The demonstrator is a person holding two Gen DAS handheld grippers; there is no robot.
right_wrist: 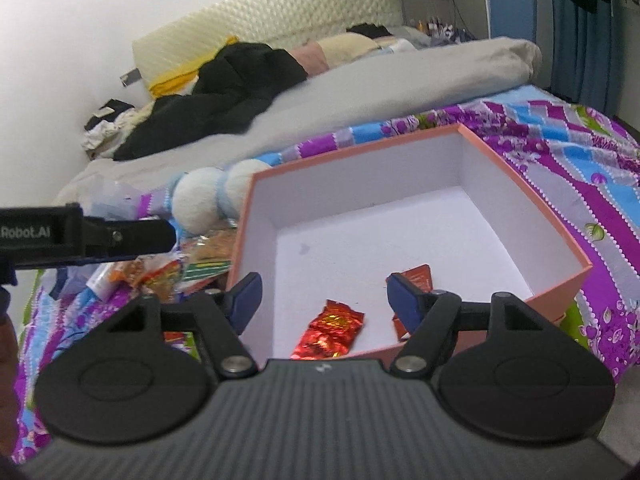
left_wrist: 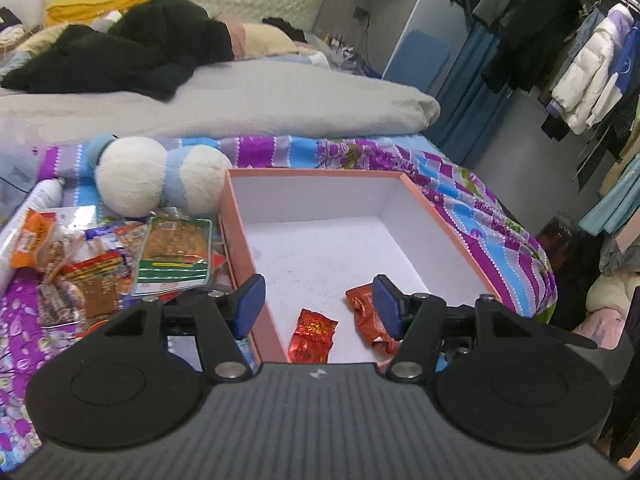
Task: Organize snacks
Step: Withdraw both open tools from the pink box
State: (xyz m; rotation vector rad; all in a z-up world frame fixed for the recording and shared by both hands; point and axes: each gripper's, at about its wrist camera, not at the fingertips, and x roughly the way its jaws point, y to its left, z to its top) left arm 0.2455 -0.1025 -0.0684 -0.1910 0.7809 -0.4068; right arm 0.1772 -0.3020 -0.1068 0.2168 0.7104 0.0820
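A pink box (left_wrist: 316, 174) with a white inside lies on the patterned bedspread. Two red foil snack packets rest at its near end, one (left_wrist: 312, 336) in the middle and one (left_wrist: 366, 312) to the right, partly behind a blue pad. My left gripper (left_wrist: 318, 306) hovers open above them with nothing held. The right wrist view shows the same box (right_wrist: 360, 151) and both packets (right_wrist: 332, 334) (right_wrist: 418, 278). My right gripper (right_wrist: 324, 304) is open and empty over them. A pile of snack packets (left_wrist: 120, 264) lies left of the box.
A white and blue plush toy (left_wrist: 160, 176) sits behind the snack pile (right_wrist: 160, 272). The left gripper (right_wrist: 160, 236) reaches in from the left edge of the right wrist view. A grey duvet (left_wrist: 240, 100) and black clothing (left_wrist: 120, 56) cover the bed beyond. Coats (left_wrist: 580, 60) hang at right.
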